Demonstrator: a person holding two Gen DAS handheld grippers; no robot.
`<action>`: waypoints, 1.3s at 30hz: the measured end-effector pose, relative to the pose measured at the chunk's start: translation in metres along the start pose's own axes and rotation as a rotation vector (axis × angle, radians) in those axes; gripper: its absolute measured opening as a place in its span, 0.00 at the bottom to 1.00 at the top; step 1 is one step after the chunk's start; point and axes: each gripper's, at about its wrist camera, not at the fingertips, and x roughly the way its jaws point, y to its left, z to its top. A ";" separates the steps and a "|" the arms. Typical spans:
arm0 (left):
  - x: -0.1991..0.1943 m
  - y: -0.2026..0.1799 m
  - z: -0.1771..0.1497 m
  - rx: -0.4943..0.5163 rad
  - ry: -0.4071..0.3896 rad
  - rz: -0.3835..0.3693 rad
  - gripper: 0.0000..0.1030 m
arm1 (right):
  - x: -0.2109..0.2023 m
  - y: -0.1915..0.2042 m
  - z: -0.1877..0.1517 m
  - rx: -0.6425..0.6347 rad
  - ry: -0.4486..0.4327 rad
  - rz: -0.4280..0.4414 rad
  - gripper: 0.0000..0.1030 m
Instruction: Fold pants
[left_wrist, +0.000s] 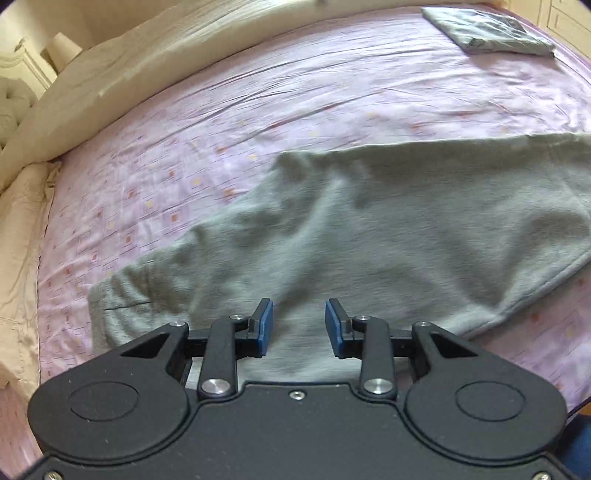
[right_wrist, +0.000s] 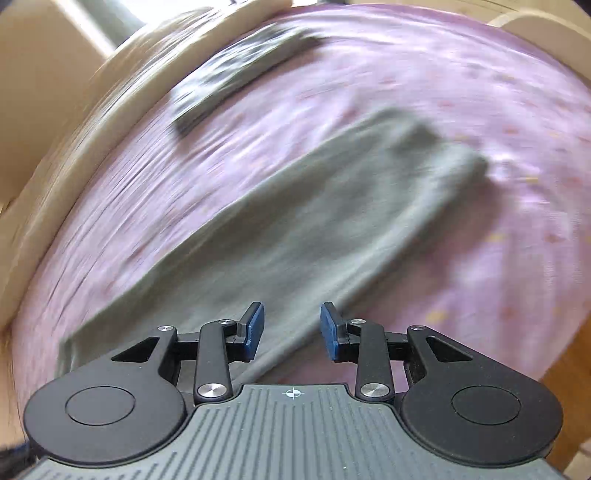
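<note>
Left wrist view: a bed with a wrinkled pink patterned sheet (left_wrist: 258, 122) and a cream padded surround (left_wrist: 122, 62) carries the grey fleece pants (left_wrist: 369, 229) laid flat across its near half, a folded grey garment in clear wrapping (left_wrist: 487, 29) lying well apart at the far corner; the left tongs (left_wrist: 299, 328), black with blue pads, stand apart and empty over the near edge of the pants. Right wrist view, heavily blurred: the pants (right_wrist: 295, 229) stretch away diagonally on the sheet (right_wrist: 480, 110), and the right tongs (right_wrist: 291, 330) likewise stand apart, holding nothing, over the fabric's near edge.
</note>
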 end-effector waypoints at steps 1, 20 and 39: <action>-0.003 -0.015 0.002 0.004 0.002 -0.003 0.42 | 0.000 -0.018 0.009 0.041 -0.008 -0.001 0.32; -0.027 -0.183 0.040 -0.009 0.043 -0.064 0.43 | 0.065 -0.125 0.105 0.250 0.121 0.156 0.40; 0.053 -0.226 0.147 -0.142 0.151 -0.123 0.43 | 0.034 -0.058 0.144 -0.264 0.146 0.225 0.11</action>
